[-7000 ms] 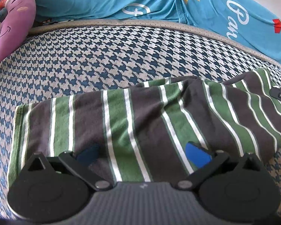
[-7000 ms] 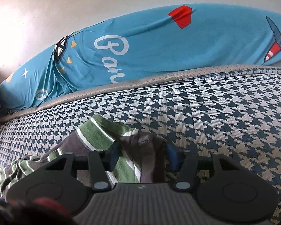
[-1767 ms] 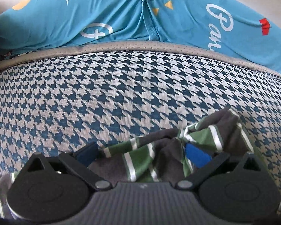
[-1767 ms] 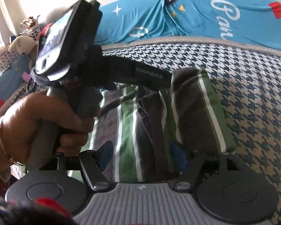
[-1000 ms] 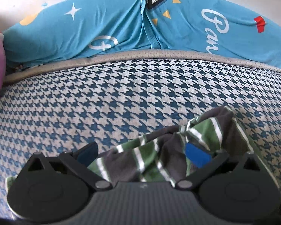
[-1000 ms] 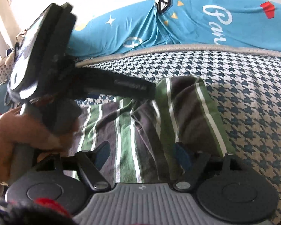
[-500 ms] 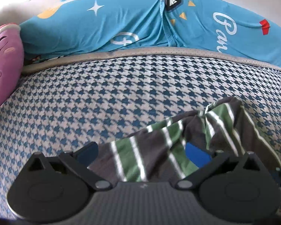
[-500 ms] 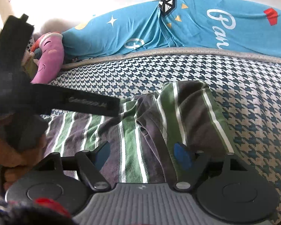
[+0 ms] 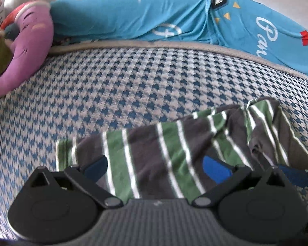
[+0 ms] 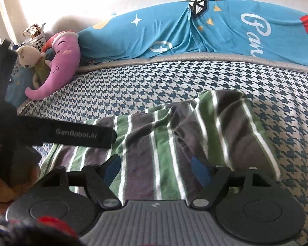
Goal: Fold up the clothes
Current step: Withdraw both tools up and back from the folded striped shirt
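Only right view, teddy (image 10: 29, 56), left gripper (image 10: 104, 137)

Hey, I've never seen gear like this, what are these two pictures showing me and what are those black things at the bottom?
Each picture comes from a camera mounted on a hand-held gripper, looking forward along its two fingers. The black parts are the tool itself. The left hand-held gripper and right hand-held gripper both stand open over a striped garment, green and grey, lying rumpled on a houndstooth bed cover. Neither holds anything. Behind are a blue printed sheet and a purple plush toy.
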`<state>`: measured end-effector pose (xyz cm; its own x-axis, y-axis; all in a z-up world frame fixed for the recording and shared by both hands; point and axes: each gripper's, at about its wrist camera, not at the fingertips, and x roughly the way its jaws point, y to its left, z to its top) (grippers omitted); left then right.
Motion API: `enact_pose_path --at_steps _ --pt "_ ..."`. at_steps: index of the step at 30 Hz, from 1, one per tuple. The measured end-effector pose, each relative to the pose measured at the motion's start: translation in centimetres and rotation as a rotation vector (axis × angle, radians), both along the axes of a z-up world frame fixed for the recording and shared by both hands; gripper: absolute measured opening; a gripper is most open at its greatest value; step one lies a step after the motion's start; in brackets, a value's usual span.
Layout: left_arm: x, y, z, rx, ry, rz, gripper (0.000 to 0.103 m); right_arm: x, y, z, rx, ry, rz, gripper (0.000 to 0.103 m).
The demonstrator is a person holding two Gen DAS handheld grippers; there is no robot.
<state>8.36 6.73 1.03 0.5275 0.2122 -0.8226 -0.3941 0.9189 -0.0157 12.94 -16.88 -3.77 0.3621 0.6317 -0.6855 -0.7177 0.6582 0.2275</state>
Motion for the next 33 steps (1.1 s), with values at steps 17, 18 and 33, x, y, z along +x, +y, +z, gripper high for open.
enact_pose_path --at_steps 17,18,33 --pt "-6.1 0.8 -1.9 -0.008 0.031 0.099 0.103 -4.6 1.9 -0.1 -0.059 0.035 0.095 0.077" --pt "-6.5 0.7 -2.0 -0.002 0.033 0.101 0.103 -4.9 1.9 -0.2 -0.066 0.038 0.093 0.077" --pt "-9.4 -0.7 -3.8 0.025 0.053 0.117 0.103 -8.7 1.9 -1.9 -0.164 -0.038 0.100 0.088"
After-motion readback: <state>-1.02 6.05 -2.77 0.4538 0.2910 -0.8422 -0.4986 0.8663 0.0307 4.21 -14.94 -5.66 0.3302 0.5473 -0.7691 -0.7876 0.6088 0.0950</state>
